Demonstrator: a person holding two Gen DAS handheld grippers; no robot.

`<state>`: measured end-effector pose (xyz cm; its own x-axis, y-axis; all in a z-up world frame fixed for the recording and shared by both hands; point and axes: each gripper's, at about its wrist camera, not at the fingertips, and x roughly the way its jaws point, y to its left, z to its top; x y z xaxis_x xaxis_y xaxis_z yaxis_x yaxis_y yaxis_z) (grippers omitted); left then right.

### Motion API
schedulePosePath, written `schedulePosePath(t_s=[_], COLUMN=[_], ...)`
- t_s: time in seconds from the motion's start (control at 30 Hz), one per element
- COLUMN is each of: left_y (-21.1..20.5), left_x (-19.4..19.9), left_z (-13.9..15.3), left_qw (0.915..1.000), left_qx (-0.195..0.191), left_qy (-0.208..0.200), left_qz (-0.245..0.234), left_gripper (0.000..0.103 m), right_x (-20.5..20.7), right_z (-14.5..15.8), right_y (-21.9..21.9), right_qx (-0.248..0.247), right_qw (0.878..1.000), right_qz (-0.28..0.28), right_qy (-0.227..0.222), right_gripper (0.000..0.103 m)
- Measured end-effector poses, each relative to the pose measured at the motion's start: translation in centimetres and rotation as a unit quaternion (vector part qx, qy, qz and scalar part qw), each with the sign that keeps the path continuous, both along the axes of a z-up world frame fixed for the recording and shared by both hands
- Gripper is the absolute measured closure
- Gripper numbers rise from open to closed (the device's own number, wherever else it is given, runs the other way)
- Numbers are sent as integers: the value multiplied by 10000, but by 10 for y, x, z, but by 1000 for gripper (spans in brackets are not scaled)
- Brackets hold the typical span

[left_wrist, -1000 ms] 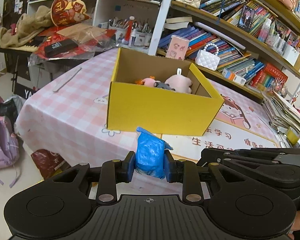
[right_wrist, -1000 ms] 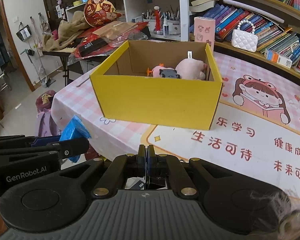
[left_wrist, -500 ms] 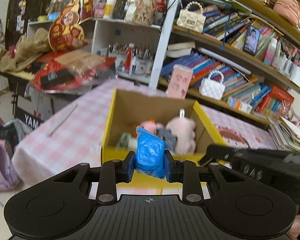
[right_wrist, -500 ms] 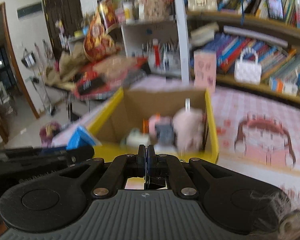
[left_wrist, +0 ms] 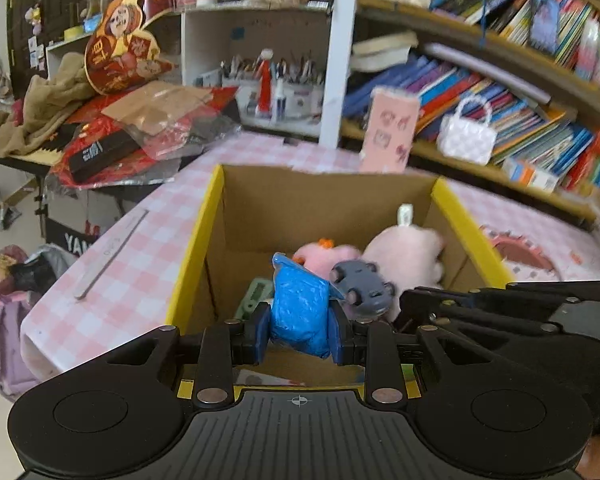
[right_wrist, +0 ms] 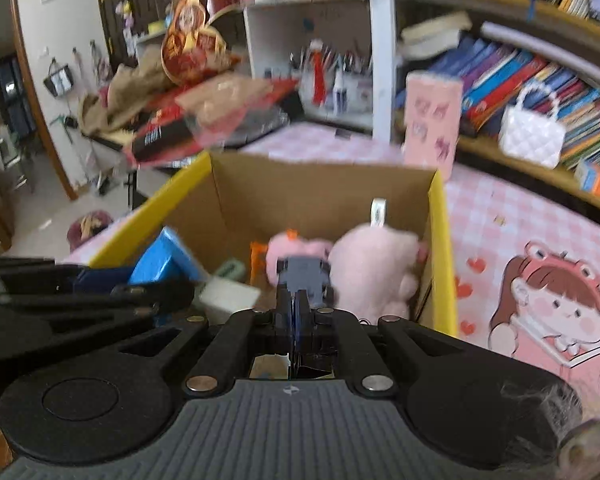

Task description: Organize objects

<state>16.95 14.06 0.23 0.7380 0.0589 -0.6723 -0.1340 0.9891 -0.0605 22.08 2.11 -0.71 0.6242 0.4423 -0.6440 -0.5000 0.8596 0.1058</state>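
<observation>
Both hands have swept in over the yellow cardboard box [left_wrist: 192, 256], which a second ago sat well ahead. The left gripper [left_wrist: 300, 334] clamps the crinkled blue plastic packet [left_wrist: 300, 312] above the pink plush toys [left_wrist: 404, 256]; the right gripper [right_wrist: 296, 320] is closed, empty. Release looks next.

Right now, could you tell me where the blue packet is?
The blue packet is clamped in the left tool, just over the near edge of the yellow box, in front of the grey toy car.
</observation>
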Motion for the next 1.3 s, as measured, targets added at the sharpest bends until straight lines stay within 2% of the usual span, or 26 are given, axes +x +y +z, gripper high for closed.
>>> schedulePosePath(t_s=[0.3,0.4,0.53,0.57,0.73,0.77,0.8,0.87,0.93,1.13,1.23,1.3], left_y=[4,2,2,2,0,-1,0,2,4,-3,-9,-13], left_x=[17,17,16,16,6,3,-2,-12,-22,-55,-75,-89], left_z=[-20,-22,-21,-20,-12,-10,-7,1,9,29,31,27], left_qw=[9991,9991,9992,9992,9997,9998,9998,9998,9996,9981,9972,9972], left_qx=[98,167,142,133,99,119,163,144,49,-1,58,86], left_qy=[391,379,370,367,212,164,99,-67,-230,-610,-745,-736], left_qz=[127,89,84,67,-5,28,91,144,143,61,33,23], left_gripper=[75,74,72,67,57,48,43,29,24,14,5,4], right_x=[18,22,25,25,16,12,8,-2,-14,-59,-83,-104], right_z=[-22,-25,-27,-27,-17,-14,-11,-2,7,29,33,33], right_y=[5,5,5,4,-2,-5,-7,-14,-20,-39,-46,-52], right_qx=[-170,-140,-144,-148,-63,-23,21,113,172,304,265,159], right_qw=[9983,9976,9969,9969,9979,9982,9985,9987,9983,9935,9900,9866], right_qz=[246,218,150,100,-92,-139,-189,-318,-516,-1087,-1365,-1584], right_qy=[502,635,757,767,631,582,521,389,203,-149,-258,-351], right_gripper=[100,99,93,93,92,92,92,87,76,72,61,55])
